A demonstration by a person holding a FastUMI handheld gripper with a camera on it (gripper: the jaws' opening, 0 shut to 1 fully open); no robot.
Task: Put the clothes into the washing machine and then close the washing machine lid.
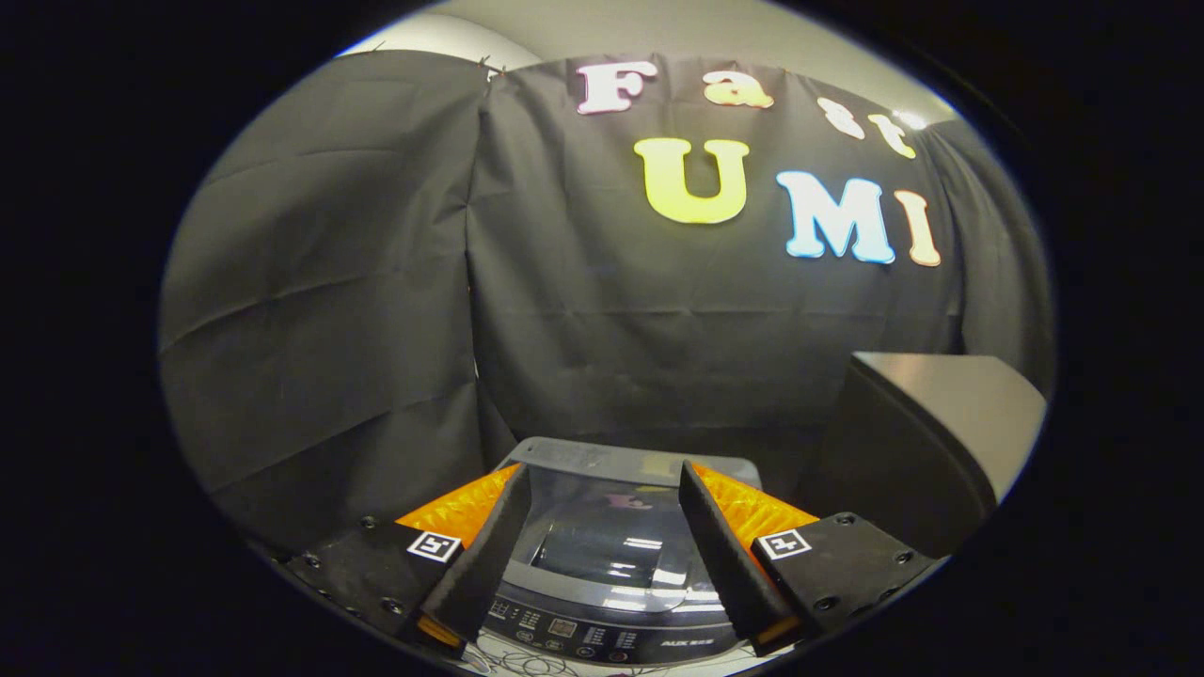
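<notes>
Tool (602,489) wide open, holding nothing — hovers over washing machine (611,564), its glass lid (607,541) shut, seen between fingers.

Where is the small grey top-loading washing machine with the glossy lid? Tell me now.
In the gripper view, the washing machine sits just ahead of the open gripper, framed between its fingers, lid down, before the black cloth wall.

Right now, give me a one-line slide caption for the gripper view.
Open tongs hover empty above the small grey top-loading washing machine, its glossy dark lid closed.
</notes>
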